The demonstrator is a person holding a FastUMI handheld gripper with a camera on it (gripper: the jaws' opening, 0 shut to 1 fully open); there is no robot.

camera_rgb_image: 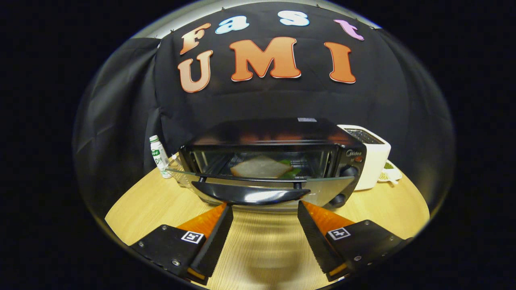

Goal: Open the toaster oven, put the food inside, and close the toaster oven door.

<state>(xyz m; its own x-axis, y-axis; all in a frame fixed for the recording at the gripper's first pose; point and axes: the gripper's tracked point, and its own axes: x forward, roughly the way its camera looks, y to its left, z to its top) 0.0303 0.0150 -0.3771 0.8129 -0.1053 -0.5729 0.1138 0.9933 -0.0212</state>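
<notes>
A black toaster oven stands on the wooden table straight ahead. Its glass door hangs partly open, tilted toward me, with the black handle along its front edge. Inside on the rack lies the food, a slice of bread with something green beside it. My gripper is open, its fingertips just below the handle and spread to either side of the handle's middle. Nothing is between the fingers.
A small white bottle stands left of the oven. A white toaster sits close against the oven's right side, with a small white dish behind it. Bare tabletop lies under the fingers.
</notes>
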